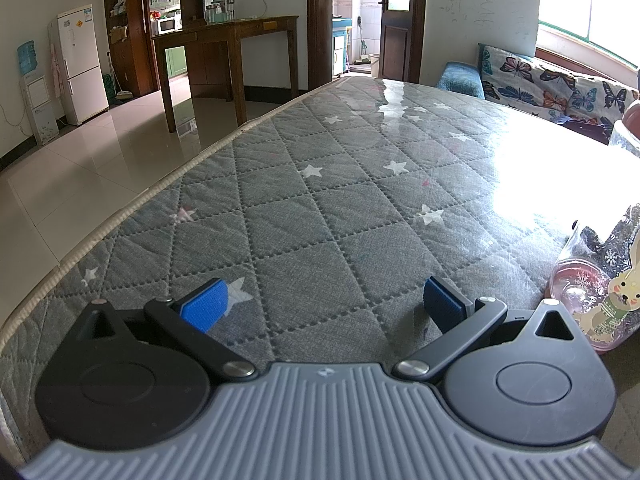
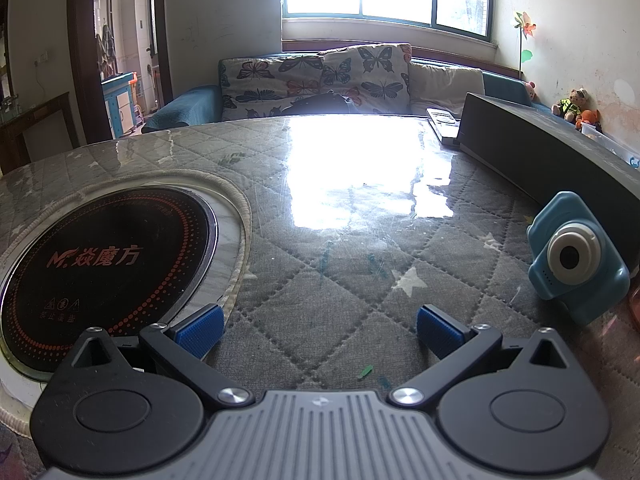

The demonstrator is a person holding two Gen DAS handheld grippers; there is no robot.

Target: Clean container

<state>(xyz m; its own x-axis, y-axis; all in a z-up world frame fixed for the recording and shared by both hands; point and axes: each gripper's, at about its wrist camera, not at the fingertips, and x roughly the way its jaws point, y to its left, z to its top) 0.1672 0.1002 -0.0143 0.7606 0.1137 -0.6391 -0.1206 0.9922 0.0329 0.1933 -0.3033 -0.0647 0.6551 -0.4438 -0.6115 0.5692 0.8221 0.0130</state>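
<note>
left hand-held gripper (image 1: pixel 326 306) hangs low over the table (image 1: pixel 320 200), jaws spread wide w/ blue pads (image 1: pixel 206 306), nothing between them. the container (image 1: pixel 596 292), a clear plastic jar w/ pink base, snowflake print & a rabbit sticker, lies tipped on its side at the table's right edge in the left wrist view, just beside the gripper's right finger; can't tell if touching. right hand-held gripper (image 2: pixel 319 330) also released, jaws apart & empty, over the quilted star-print cover under glossy film. round black induction cooktop (image 2: pixel 104 264) set into the table at its left. blue toy camera (image 2: pixel 576 264) stands near the right edge, by a long dark box (image 2: pixel 540 156).
</note>
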